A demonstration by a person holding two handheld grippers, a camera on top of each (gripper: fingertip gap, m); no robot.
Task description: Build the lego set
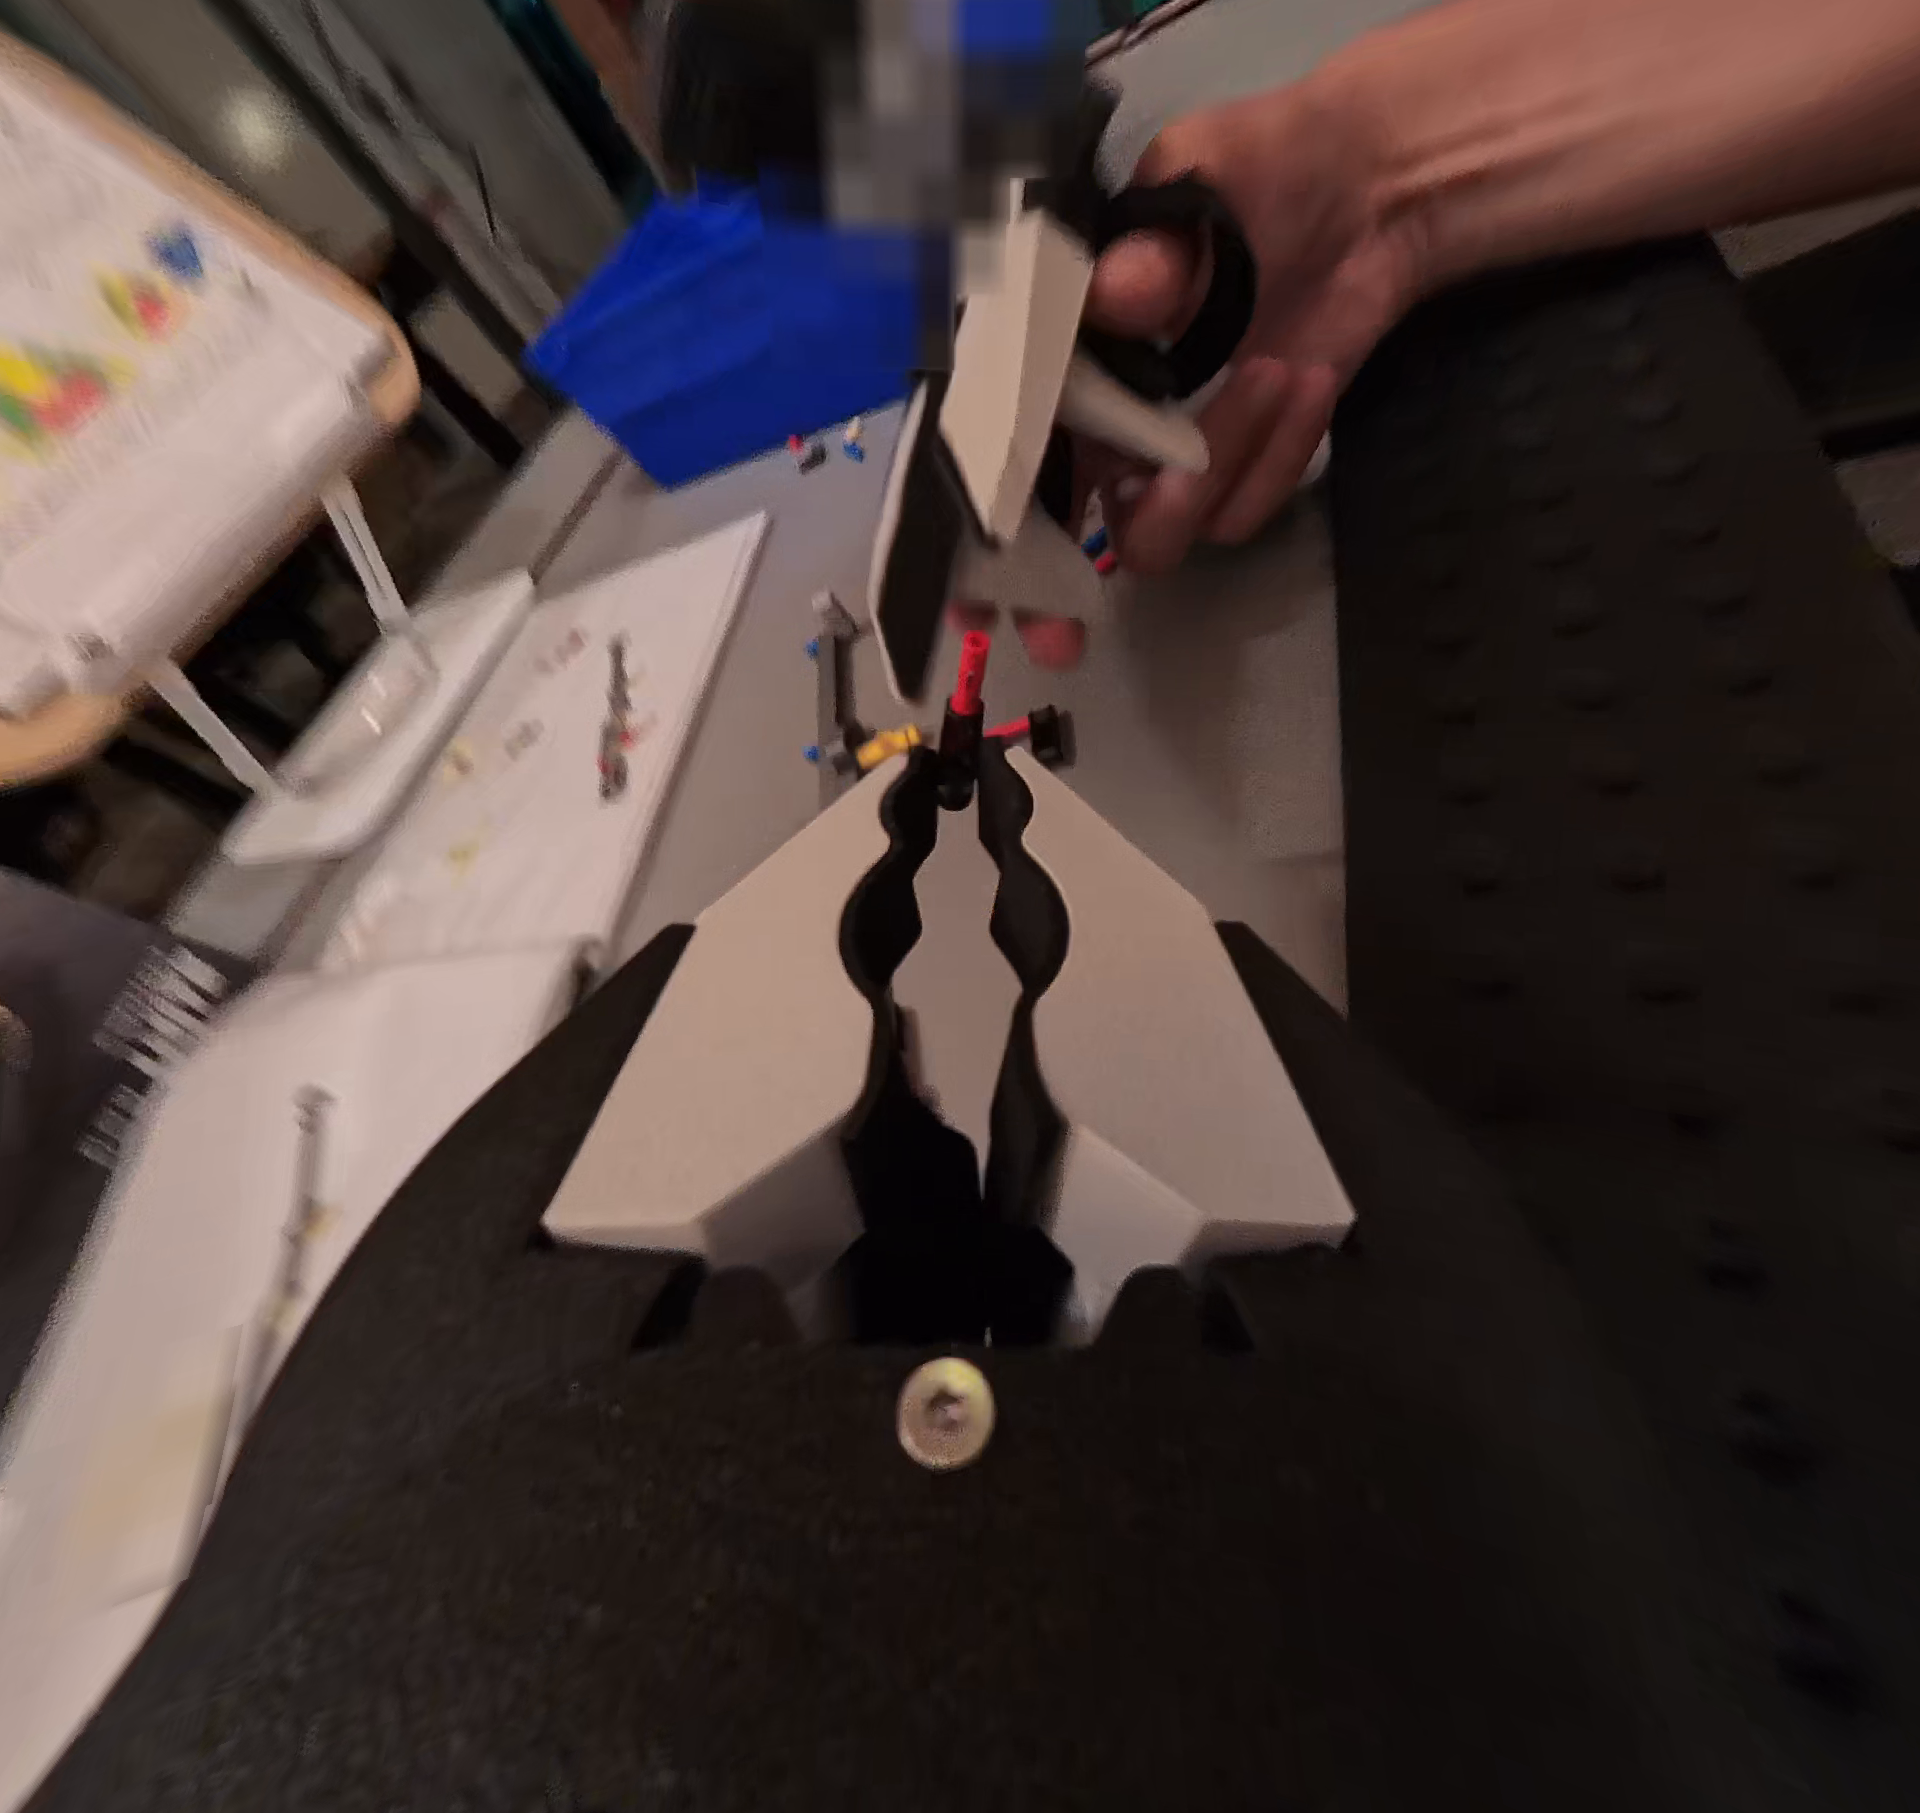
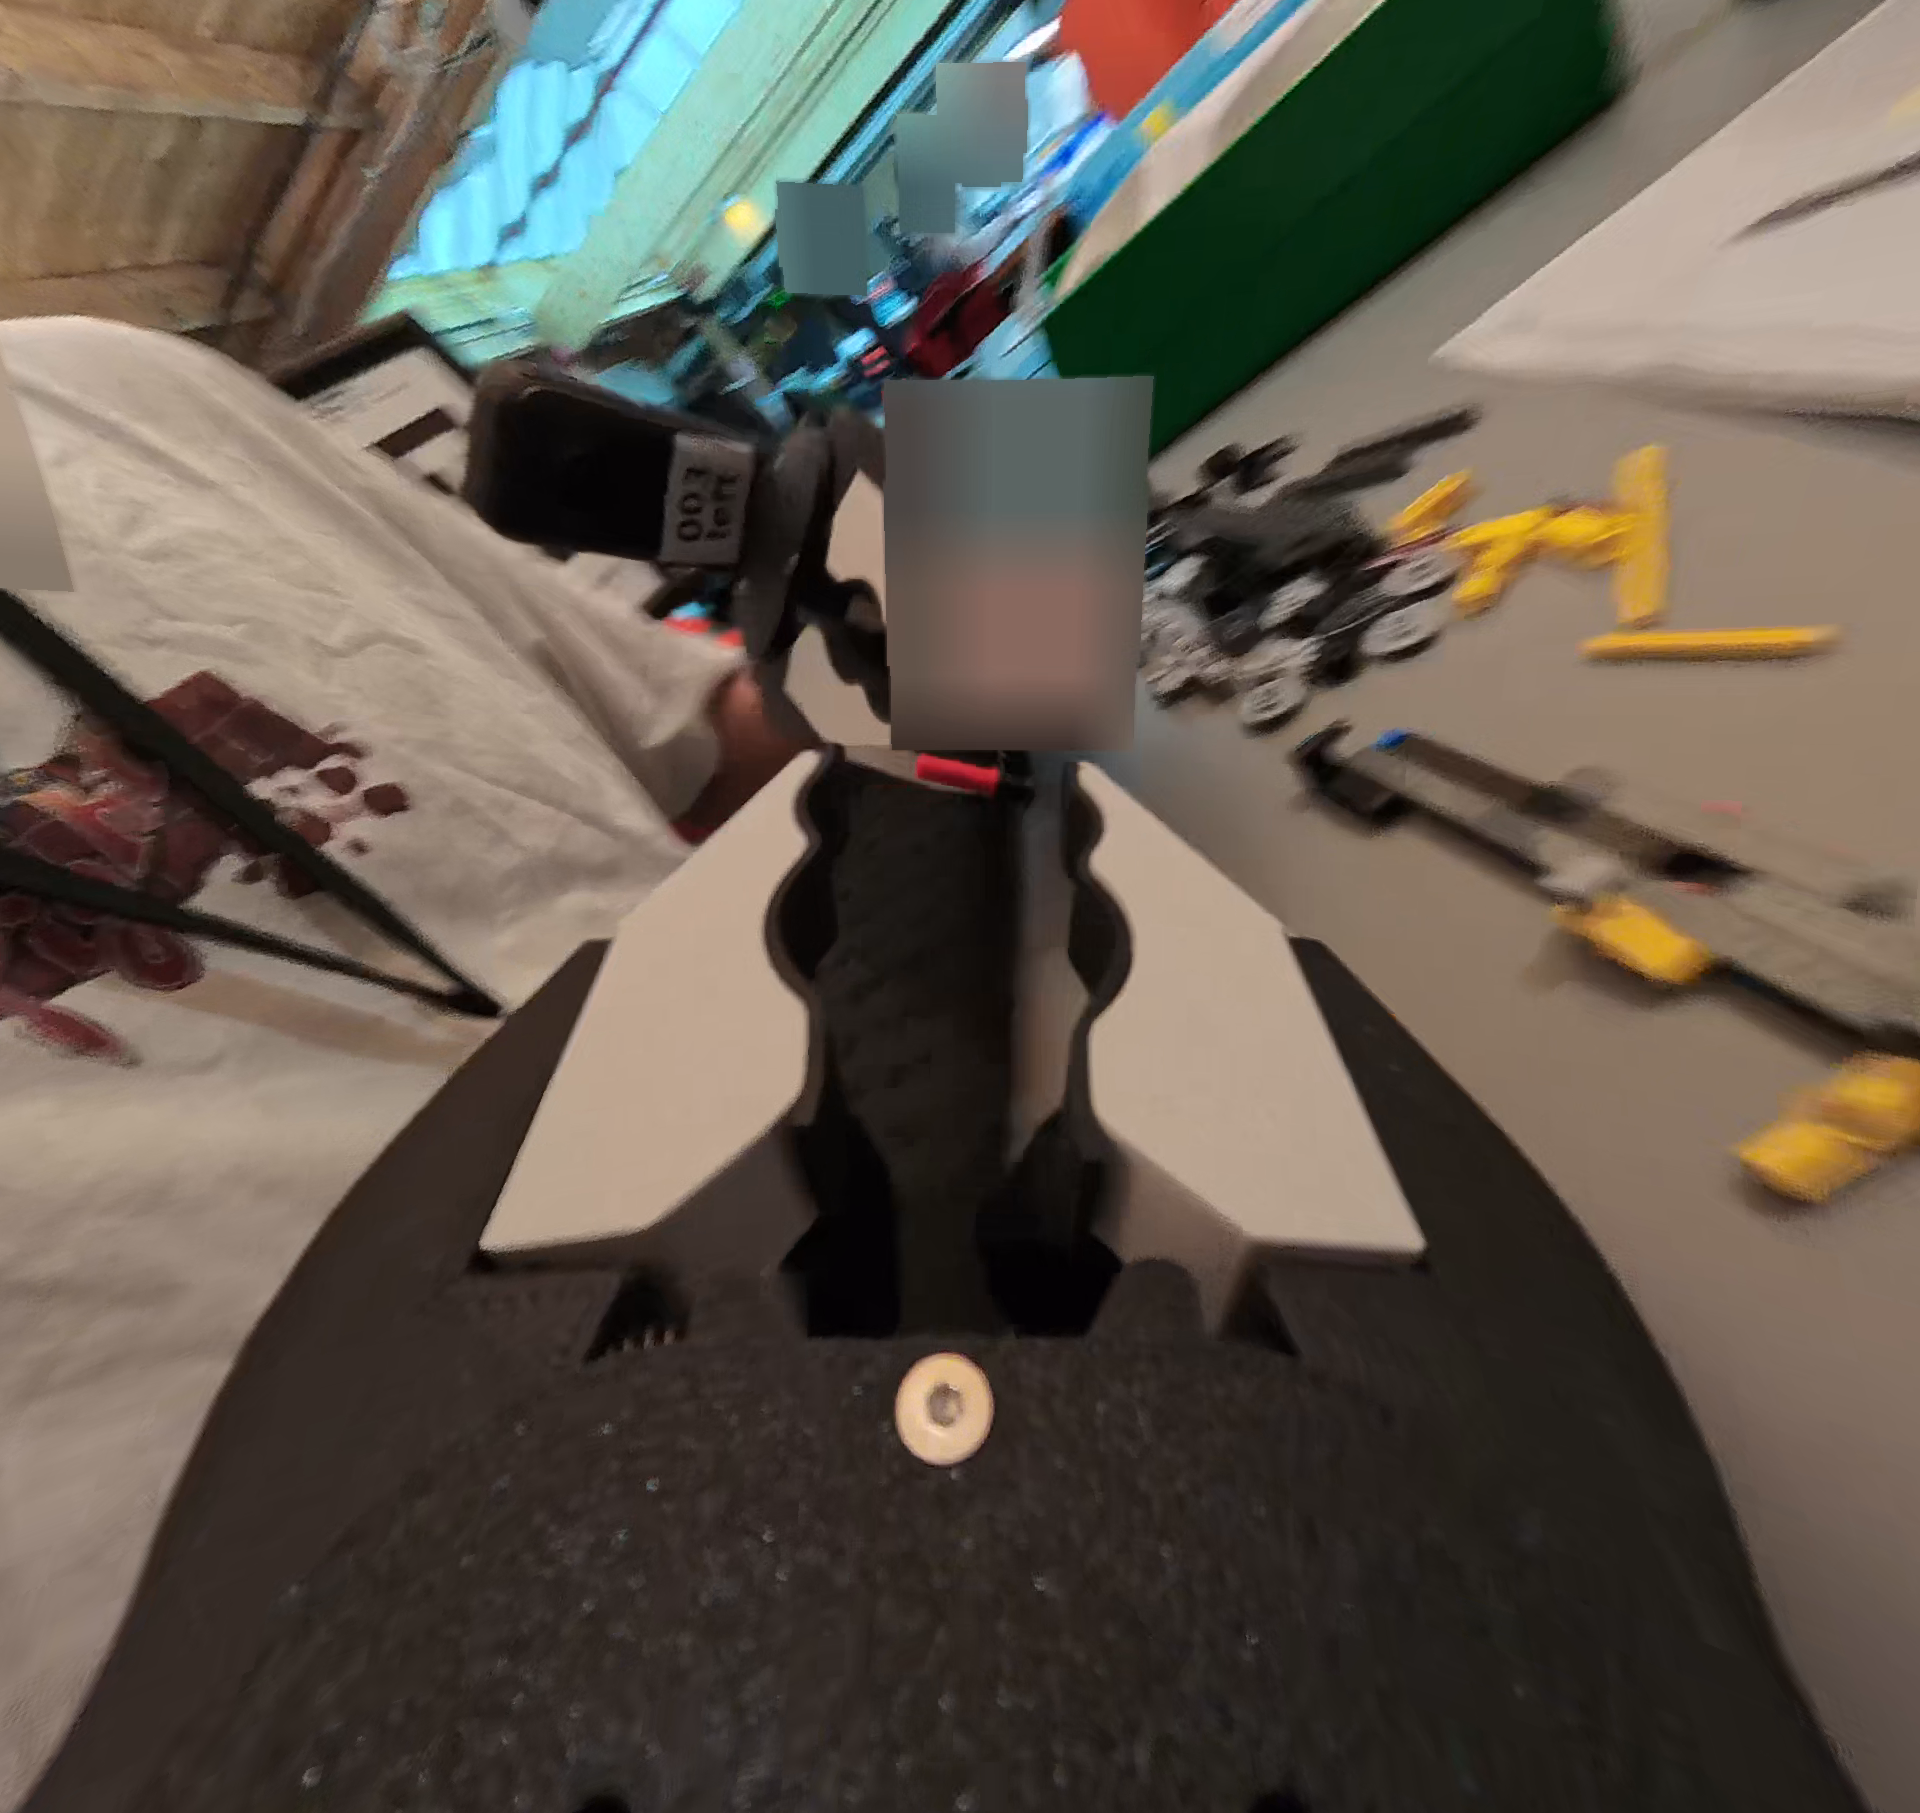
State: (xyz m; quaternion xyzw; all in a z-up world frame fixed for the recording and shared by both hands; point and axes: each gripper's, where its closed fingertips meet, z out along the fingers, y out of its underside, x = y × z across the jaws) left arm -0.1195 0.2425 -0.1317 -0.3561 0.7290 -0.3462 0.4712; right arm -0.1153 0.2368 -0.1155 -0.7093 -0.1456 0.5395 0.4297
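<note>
Blue bin (image 1: 748, 329) contents unseen; left gripper (image 1: 954, 776) fingers pinching black-red piece (image 1: 962, 714); right gripper (image 2: 940, 776) spread wide

— What is recorded at the far end of the grey table (image 1: 1195, 724)?
— A blue bin (image 1: 727, 329), tilted in the left wrist view, blurred.
— And to the left?
— A white sheet (image 1: 582, 724) is laid flat on the table; beside it a board on white legs (image 1: 135, 392) is seen, bearing coloured print.
— The right wrist view?
— A green box (image 2: 1330, 205) is noted on the table, with white paper (image 2: 1714, 288) near it.
</note>
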